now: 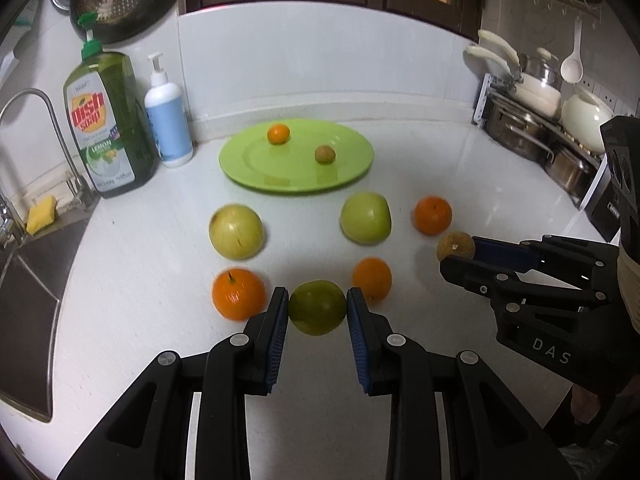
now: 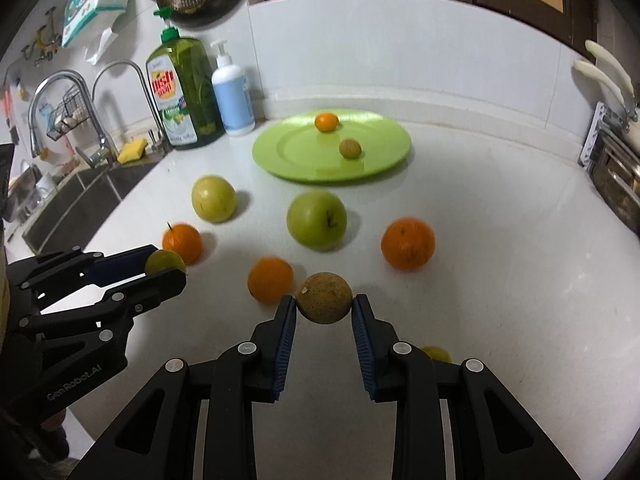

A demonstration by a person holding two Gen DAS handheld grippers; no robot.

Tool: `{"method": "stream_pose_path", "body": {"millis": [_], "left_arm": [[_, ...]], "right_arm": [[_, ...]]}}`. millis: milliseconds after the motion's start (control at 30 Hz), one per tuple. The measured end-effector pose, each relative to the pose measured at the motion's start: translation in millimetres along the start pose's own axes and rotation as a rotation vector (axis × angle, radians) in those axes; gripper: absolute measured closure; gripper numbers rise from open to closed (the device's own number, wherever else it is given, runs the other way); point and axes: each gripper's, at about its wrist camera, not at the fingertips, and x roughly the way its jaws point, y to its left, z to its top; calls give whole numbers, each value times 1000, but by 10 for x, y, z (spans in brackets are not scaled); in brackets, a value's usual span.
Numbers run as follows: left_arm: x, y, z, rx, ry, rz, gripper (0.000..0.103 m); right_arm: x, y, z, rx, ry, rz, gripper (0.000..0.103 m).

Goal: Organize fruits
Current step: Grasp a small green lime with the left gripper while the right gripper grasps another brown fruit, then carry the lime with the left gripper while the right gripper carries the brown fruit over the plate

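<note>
My left gripper [image 1: 317, 305] is shut on a small green fruit [image 1: 317, 307], held just above the white counter; the same gripper [image 2: 170, 266] and green fruit [image 2: 163, 260] show at the left of the right wrist view. My right gripper [image 2: 324, 303] is shut on a round brown fruit [image 2: 324, 297], also seen as the brown fruit [image 1: 455, 245] in the right gripper [image 1: 460, 254]. A green plate [image 1: 248, 160] at the back carries a small orange [image 1: 278, 134] and a small brown fruit [image 1: 325, 154]. Two yellow-green apples [image 1: 236, 231] [image 1: 365, 218] and three oranges [image 1: 238, 294] [image 1: 372, 279] [image 1: 432, 215] lie loose in front of it.
A dish soap bottle [image 1: 106, 128] and a white pump bottle [image 1: 167, 120] stand left of the plate. The sink [image 1: 28, 292] with its tap and a yellow sponge [image 1: 41, 214] lies further left. Pots [image 1: 536, 92] fill the right edge. Another small green fruit [image 2: 437, 353] peeks out behind my right finger.
</note>
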Motion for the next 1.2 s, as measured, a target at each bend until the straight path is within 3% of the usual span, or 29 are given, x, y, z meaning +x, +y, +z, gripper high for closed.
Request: {"method": "stream_pose_path", "body": {"millis": [233, 700, 933, 1200], "left_arm": [[-50, 95, 285, 13, -49, 12, 73], [43, 258, 971, 50, -115, 20, 73], [271, 443, 1431, 44, -75, 20, 73], [722, 622, 1821, 42, -3, 3, 73]], "right_arm": [[-120, 43, 299, -14, -79, 1, 73], [-70, 7, 919, -42, -139, 1, 73], [49, 0, 1347, -90, -158, -4, 73], [507, -86, 1750, -110, -84, -1, 73]]}}
